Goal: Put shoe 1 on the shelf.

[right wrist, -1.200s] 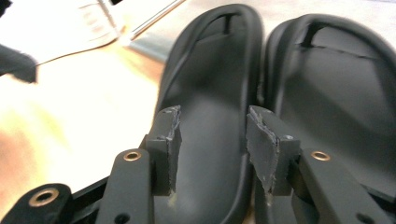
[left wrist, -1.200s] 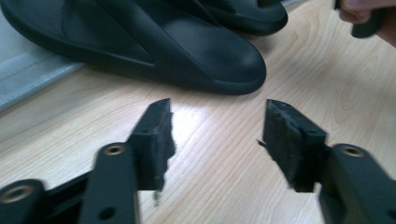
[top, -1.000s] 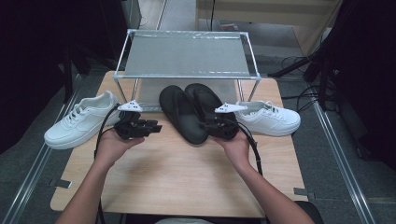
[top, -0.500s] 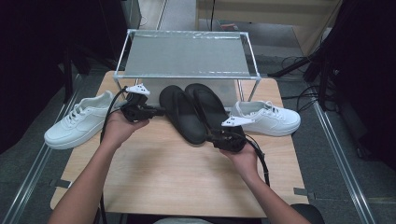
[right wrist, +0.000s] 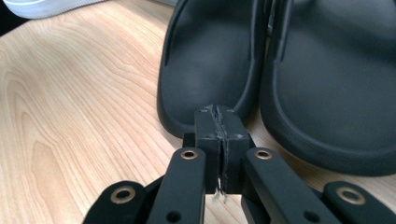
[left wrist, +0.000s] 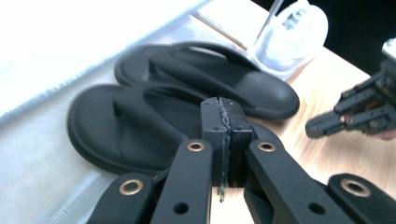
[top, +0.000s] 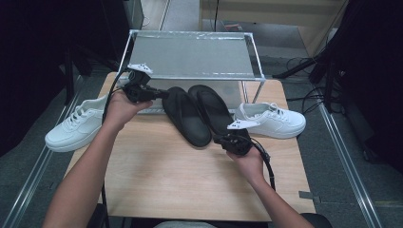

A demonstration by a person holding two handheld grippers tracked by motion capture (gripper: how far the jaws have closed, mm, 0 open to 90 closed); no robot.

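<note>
Jaws pressed together, nothing between them, on both — left gripper [top: 164,93] and right gripper [top: 219,139] just closed, flanking the black sandals [top: 202,114] mid-table.

Recording lab, wooden worktop [top: 157,175] on aluminium rails [top: 342,156], dark curtains around it, cables and stands beyond it

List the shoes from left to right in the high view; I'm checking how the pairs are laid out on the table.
Left white sneaker → left black sandal → right black sandal → right white sneaker.
</note>
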